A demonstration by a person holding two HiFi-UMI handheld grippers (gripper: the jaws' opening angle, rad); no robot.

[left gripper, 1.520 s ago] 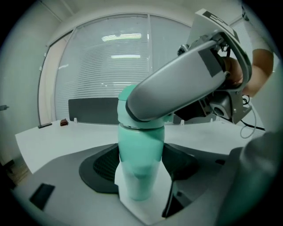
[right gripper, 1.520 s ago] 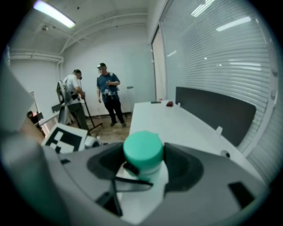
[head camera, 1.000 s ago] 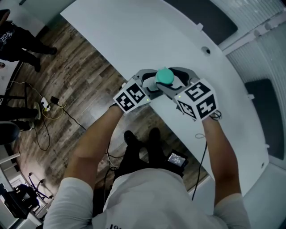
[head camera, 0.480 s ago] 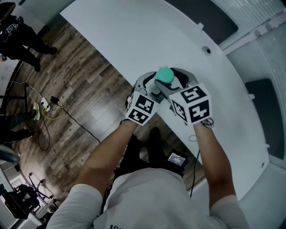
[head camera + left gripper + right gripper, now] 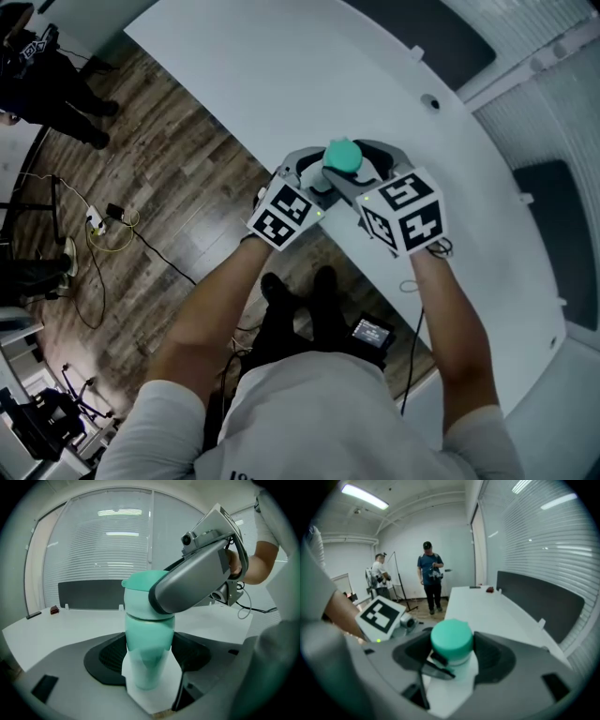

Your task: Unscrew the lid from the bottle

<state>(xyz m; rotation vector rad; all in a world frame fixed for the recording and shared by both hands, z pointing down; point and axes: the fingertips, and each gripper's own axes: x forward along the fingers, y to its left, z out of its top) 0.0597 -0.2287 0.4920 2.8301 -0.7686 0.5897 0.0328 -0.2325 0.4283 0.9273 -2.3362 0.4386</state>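
A mint-green bottle [image 5: 149, 651] stands upright between the jaws of my left gripper [image 5: 149, 660], which is shut on its body. Its round green lid [image 5: 451, 639] [image 5: 343, 156] sits on top, and my right gripper [image 5: 452, 651] is shut around that lid from the side. In the head view both grippers meet over the near edge of the white table [image 5: 309, 84], the left gripper [image 5: 305, 183] under and left of the lid, the right gripper [image 5: 370, 178] to its right. The bottle's body is hidden there by the grippers.
The white table [image 5: 478, 606] runs away along a wall of blinds, with a small dark object [image 5: 489, 589] far down it. Two people [image 5: 432, 576] stand on the wooden floor beyond its end. Cables [image 5: 103, 225] lie on the floor at left.
My left gripper's marker cube swung toward the right gripper and back out to the left. The lid and right gripper stay almost where they were.
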